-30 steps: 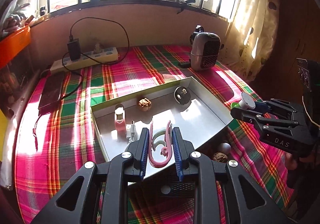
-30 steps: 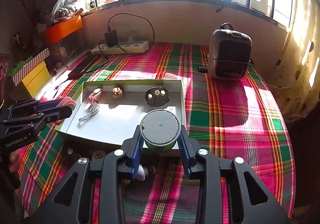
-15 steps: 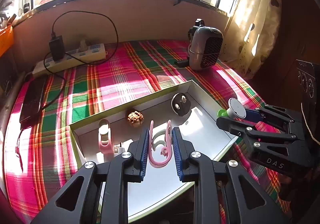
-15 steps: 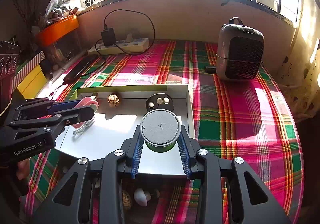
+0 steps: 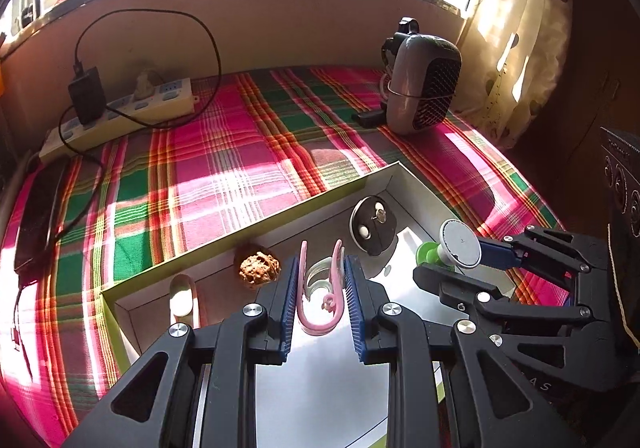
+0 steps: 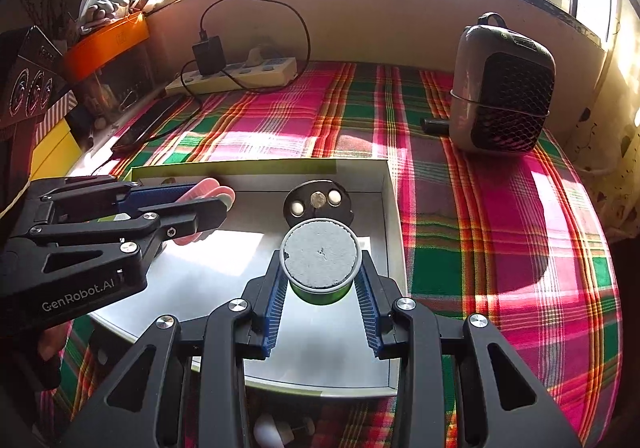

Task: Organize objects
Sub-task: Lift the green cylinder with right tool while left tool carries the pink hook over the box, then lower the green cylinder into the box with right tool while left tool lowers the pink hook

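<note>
My left gripper (image 5: 320,268) is shut on a pink U-shaped clip (image 5: 320,304) and holds it over the white shallow box (image 5: 404,184). My right gripper (image 6: 320,272) is shut on a green spool with a grey round top (image 6: 321,259) and holds it over the box's right part (image 6: 390,208). Inside the box lie a walnut (image 5: 259,272), a black round disc with small studs (image 5: 373,226), also in the right wrist view (image 6: 318,202), and a pink oblong piece (image 5: 182,298). Each gripper shows in the other's view: right (image 5: 448,252), left (image 6: 224,200).
A grey fan heater (image 6: 502,96) stands at the back right on the plaid cloth (image 6: 480,208). A power strip with a charger and cable (image 5: 120,112) lies at the back left. A dark phone (image 5: 38,216) lies at the left edge. Small items (image 6: 276,428) lie beside the box's near edge.
Both grippers have moved forward over the box with their loads still held. The left one now sits nearer the walnut, the right one nearer the black disc.
</note>
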A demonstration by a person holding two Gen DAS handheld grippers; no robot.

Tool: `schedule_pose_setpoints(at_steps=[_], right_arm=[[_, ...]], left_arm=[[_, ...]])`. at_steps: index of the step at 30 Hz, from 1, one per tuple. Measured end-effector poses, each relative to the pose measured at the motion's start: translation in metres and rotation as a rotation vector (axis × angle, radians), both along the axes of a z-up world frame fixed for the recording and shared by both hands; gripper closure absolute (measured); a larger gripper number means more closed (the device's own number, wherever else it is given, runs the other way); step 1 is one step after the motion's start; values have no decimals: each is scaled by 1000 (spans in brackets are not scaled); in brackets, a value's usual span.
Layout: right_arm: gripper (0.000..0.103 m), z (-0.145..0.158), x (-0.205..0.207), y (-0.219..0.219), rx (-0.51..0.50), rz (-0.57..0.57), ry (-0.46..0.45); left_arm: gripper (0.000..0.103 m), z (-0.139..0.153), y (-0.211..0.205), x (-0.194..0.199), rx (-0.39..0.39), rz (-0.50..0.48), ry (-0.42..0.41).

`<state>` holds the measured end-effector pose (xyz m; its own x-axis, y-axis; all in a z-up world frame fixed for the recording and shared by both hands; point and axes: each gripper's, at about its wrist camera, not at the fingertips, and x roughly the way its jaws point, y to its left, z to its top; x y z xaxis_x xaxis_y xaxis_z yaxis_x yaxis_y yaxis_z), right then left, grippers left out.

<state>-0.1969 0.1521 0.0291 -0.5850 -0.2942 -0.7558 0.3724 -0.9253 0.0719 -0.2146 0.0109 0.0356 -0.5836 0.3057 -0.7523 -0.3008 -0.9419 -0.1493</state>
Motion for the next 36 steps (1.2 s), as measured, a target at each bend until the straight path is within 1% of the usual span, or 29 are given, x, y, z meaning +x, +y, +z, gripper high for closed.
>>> schedule_pose_setpoints(at_steps=[4, 10, 15, 29, 36], right_arm=[[68, -6, -5, -2, 0, 9, -10], [68, -10, -9, -1, -1, 12, -17], [68, -13, -12, -3, 3, 16, -22], [68, -16, -15, -7, 20, 26, -14], [68, -17, -14, -9, 34, 26, -4]], left_arm=[[82, -6, 5, -8, -11, -12, -14], [82, -11, 7, -17, -15, -3, -31], [82, -13, 10, -19, -26, -11, -39], [82, -18, 17, -27, -95, -17, -76], [82, -20, 19, -29, -116, -14, -85]])
